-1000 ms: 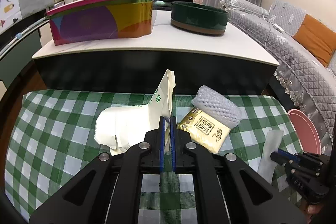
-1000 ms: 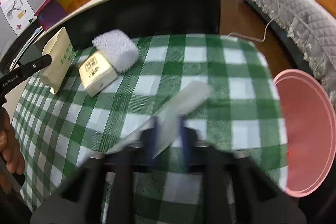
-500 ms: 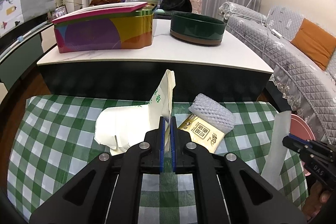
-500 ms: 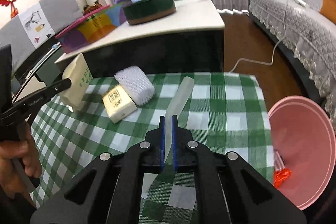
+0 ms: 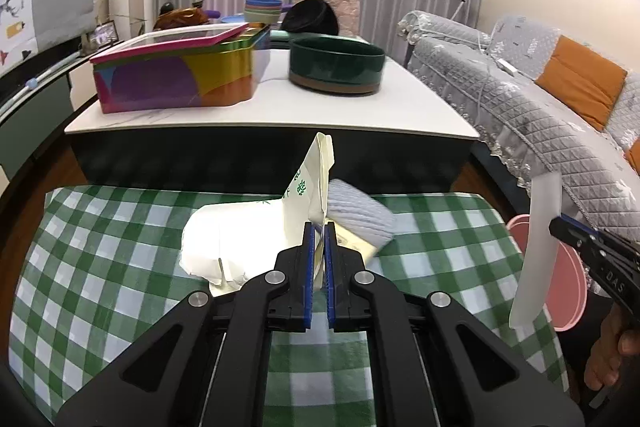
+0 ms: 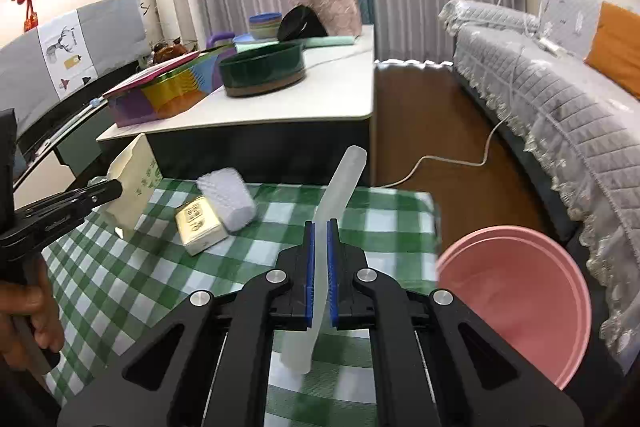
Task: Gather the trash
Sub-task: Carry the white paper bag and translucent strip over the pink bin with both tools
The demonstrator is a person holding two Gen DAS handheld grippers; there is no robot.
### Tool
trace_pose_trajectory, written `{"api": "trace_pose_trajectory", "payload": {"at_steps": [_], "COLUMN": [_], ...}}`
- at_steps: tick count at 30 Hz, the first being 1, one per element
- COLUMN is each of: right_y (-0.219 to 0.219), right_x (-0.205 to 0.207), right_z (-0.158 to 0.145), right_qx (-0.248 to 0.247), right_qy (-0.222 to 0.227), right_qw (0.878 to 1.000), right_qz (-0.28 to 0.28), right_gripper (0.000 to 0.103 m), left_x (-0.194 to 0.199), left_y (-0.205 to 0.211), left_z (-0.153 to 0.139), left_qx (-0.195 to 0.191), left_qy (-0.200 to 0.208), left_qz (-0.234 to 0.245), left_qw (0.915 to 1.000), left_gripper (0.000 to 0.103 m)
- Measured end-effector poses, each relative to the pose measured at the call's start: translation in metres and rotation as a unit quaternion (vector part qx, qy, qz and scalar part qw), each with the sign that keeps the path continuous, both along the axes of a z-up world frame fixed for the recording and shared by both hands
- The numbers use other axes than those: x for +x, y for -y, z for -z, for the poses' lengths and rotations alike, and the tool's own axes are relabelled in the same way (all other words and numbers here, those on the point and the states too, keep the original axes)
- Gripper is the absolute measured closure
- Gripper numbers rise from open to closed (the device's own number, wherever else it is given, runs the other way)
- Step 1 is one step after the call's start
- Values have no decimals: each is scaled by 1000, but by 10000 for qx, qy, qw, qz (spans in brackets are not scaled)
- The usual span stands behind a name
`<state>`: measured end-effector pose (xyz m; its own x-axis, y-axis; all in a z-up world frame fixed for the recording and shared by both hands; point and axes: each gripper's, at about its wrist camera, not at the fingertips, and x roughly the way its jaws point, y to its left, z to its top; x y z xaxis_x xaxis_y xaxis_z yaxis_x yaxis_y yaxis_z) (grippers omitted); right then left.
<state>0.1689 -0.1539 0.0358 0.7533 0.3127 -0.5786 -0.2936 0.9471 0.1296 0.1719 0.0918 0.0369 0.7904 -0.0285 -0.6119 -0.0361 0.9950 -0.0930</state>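
Green-and-white checked cloth (image 6: pixel 120 291) covers the low work surface; behind it stands a white-topped table (image 5: pixel 400 107) carrying tins, and a grey quilted sofa (image 6: pixel 560 115) runs along the right. A pink bin (image 6: pixel 520 291) sits on the floor at the cloth's right edge.

Tool state: the right gripper (image 6: pixel 320 259) is pressed together on a frosted plastic sleeve (image 6: pixel 340 187), which stands clear of the cloth and angles up and forward from the jaws. The left gripper (image 5: pixel 318 259) is pinched on the edge of a cream paper bag (image 5: pixel 308 187) with green print. From the right wrist view this bag appears lifted off the cloth; whether it is fully clear cannot be told from the left wrist view.

Remaining trash on the cloth: a gold packet (image 6: pixel 200 227) touching a white foam fruit net (image 6: pixel 228 195), near the far edge.

Procedure for the step in hand (judged to be carry and drop):
1. Bring the right gripper over the middle of the bin opening, not the rim. The sleeve is long and light; a release near the rim could leave it draped on the edge.
2. Tilt the sleeve's free end downward before releasing.
3. Spread the jaws fully. Thin film may cling to the blue pads (image 6: pixel 308 275).
4. Follow with the paper bag, keeping its loose body from sweeping the packet and net off the cloth.
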Motion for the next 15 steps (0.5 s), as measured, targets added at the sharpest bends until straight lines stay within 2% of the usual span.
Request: {"api": "trace_pose_trajectory", "payload": {"at_steps": [9,15], "right_y": [41,78], "right_x": [-9,-10], "right_z": [-11,-10], "right_qx": [-109,-160], "right_qy": [195,207], "right_qw": [9993,9981], "right_qz": [289,563], "right_gripper": [97,97], "left_x": [-12,-15], "left_y": [37,77], "left_z": [-8,-7], "left_qx": [-167,-252], "left_qy": [119,157], "left_qz": [214,549], "left_qw": [9996,9981], "left_gripper": [98,98]}}
